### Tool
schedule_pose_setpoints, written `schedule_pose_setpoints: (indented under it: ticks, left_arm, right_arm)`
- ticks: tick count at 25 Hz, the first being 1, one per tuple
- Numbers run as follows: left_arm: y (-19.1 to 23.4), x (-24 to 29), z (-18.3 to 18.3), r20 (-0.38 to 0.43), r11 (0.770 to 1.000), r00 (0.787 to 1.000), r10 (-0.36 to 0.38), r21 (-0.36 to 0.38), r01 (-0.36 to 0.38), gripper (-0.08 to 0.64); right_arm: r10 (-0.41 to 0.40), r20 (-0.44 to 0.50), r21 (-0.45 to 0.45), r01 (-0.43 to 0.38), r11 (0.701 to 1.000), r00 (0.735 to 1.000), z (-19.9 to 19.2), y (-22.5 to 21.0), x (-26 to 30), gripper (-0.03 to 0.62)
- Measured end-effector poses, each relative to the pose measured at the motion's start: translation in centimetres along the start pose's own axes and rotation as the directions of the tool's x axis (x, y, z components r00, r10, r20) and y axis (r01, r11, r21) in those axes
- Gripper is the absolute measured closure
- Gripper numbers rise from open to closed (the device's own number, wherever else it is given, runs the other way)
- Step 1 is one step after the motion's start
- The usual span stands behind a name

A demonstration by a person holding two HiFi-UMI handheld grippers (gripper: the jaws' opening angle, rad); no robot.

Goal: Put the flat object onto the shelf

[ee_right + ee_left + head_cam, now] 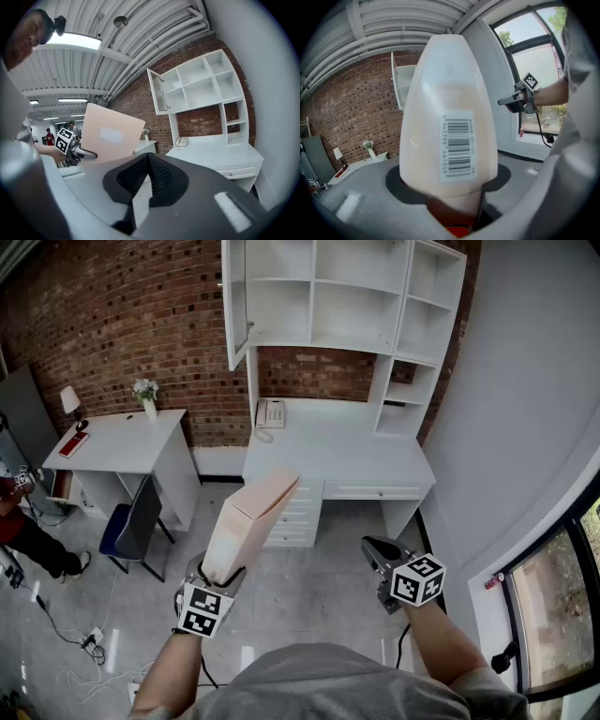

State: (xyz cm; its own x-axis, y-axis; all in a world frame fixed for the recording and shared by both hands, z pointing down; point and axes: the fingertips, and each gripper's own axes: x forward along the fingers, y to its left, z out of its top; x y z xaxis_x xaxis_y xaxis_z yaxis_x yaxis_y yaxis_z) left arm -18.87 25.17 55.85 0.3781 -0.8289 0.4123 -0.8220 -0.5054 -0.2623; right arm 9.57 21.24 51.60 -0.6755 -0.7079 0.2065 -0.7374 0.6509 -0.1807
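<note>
The flat object is a thin beige box (249, 524) with a barcode label (458, 144), standing tilted up and forward over the floor. My left gripper (214, 579) is shut on its lower end, and the box fills the left gripper view. In the right gripper view the same box (113, 135) shows at the left with the left gripper (75, 151) under it. My right gripper (379, 551) hovers to the right of the box, apart from it, with its pads (161, 180) closed together on nothing. The white shelf unit (356, 296) stands ahead on the desk (328, 454).
An open glass door (234, 306) hangs off the shelf's left side. A white telephone (271, 412) sits on the desk. To the left stand a small white table (122, 439) with a lamp, a vase and a red book, and a dark chair (138, 524). Cables (66, 638) lie on the floor.
</note>
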Motion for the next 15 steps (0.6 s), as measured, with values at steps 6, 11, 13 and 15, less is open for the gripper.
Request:
schedule_pose_setpoints:
  ticks: [6,11,13,15]
  left_arm:
    - [-0.4,0.1,0.3,0.000,1.000,1.000,0.005,-0.002,-0.005,0.265]
    - [-0.7,0.4,0.8,0.000,1.000,1.000,0.012,-0.004,-0.012,0.265]
    - [-1.1,0.5,1.2,0.000,1.000,1.000,0.017,-0.002,-0.017,0.265]
    - [-1.6,0.7,1.7,0.001,1.000,1.000,0.025,-0.002,-0.025,0.265]
  right_arm:
    - [0.000,0.004,0.006,0.000,1.000,1.000,0.2,-0.6,-0.4,0.584]
    - [0.006,0.011,0.009,-0.007,1.000,1.000,0.5,-1.1,-0.8,0.584]
    - [0.007,0.019,0.019,-0.007,1.000,1.000,0.8,-1.6,-1.2,0.583]
    - [0.006,0.027,0.026,-0.007,1.000,1.000,1.1,-2.2,-1.6,0.583]
